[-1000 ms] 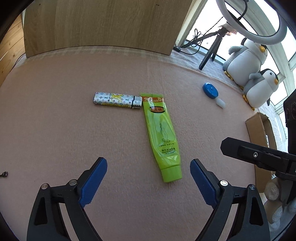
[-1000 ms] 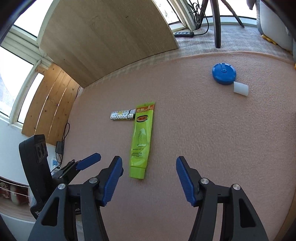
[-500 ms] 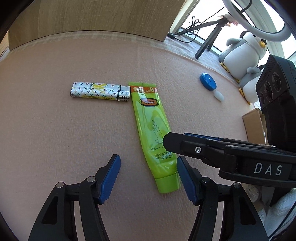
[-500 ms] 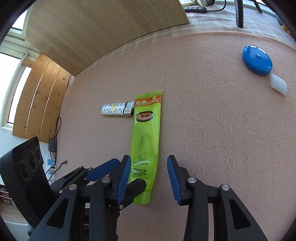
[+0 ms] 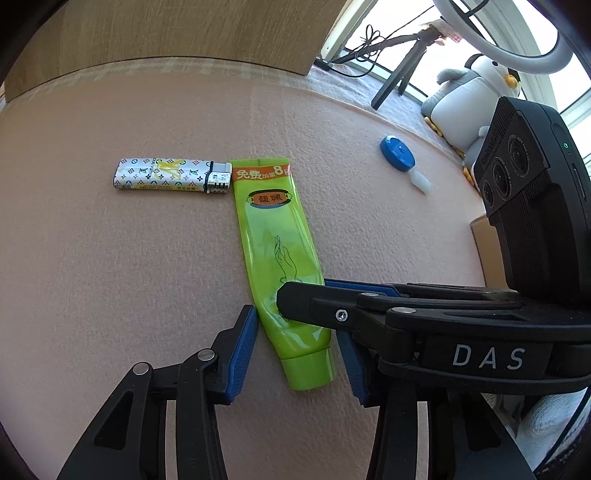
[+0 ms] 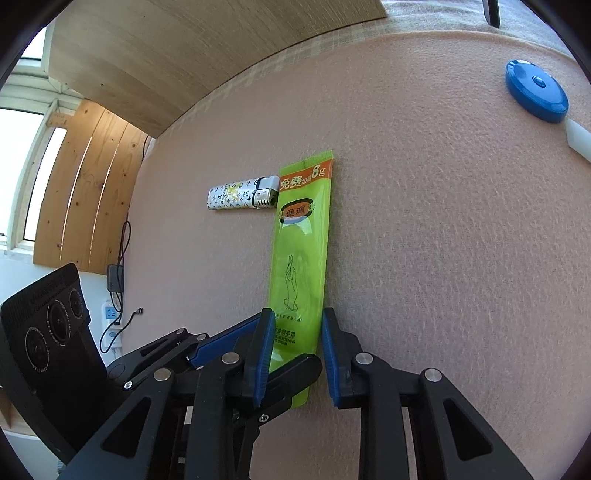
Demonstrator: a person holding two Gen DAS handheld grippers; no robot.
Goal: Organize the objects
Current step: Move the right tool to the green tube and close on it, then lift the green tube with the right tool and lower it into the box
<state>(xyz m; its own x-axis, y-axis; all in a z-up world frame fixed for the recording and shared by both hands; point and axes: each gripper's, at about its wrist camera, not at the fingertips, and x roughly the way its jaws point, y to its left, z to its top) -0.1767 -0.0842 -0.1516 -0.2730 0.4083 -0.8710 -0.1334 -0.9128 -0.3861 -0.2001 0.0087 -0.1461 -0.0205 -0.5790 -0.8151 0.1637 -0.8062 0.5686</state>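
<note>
A green hand-cream tube [image 5: 273, 236] [image 6: 299, 251] lies on the pink felt mat, cap end toward me. A patterned white lighter [image 5: 166, 175] [image 6: 240, 195] lies crosswise, its metal head touching the tube's crimped end. My right gripper [image 6: 297, 321] has its blue pads pressed on both sides of the tube's lower part. In the left wrist view it [image 5: 306, 291] reaches in from the right over the tube. My left gripper [image 5: 295, 332] straddles the cap end, its gap narrow, with a sliver of space at the right pad.
A blue round case [image 5: 397, 158] [image 6: 537, 94] and a small white block [image 5: 421, 182] lie at the far right of the mat. Beyond the mat stand a penguin plush [image 5: 469, 96], a tripod [image 5: 399, 74], a cardboard box [image 5: 484, 243] and a wooden board [image 5: 184, 33].
Both grippers have come forward and down onto the tube while their fingers narrowed from wide open. The right pads now touch the tube. Tube and lighter have not shifted.
</note>
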